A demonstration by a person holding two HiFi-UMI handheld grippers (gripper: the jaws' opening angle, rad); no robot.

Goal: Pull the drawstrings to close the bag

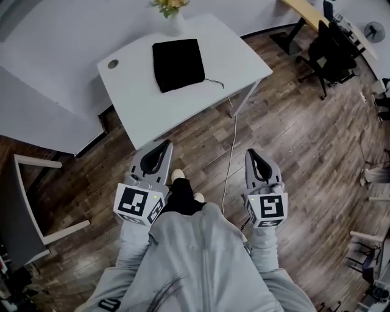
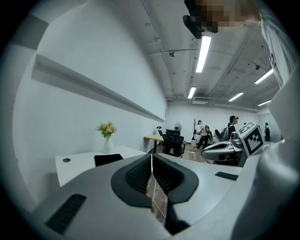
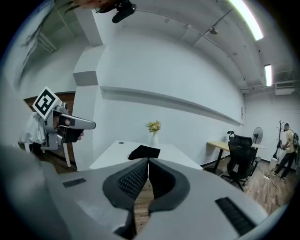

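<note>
A black drawstring bag point(image 1: 177, 63) lies flat on the white table point(image 1: 140, 100), with a thin drawstring point(image 1: 214, 81) trailing from its right side. The bag also shows in the left gripper view point(image 2: 108, 159) and the right gripper view point(image 3: 145, 152). Both grippers are held well short of the table, above the wooden floor. My left gripper point(image 1: 165, 145) is shut with nothing between its jaws. My right gripper point(image 1: 251, 153) is shut and empty too. Each gripper points toward the table.
A vase of flowers point(image 1: 170, 13) stands at the table's far edge. A white cable point(image 1: 232, 152) hangs from the table down to the floor between the grippers. A chair point(image 1: 27, 207) stands at left, black office chairs point(image 1: 332, 49) at far right. People stand in the background point(image 2: 202, 133).
</note>
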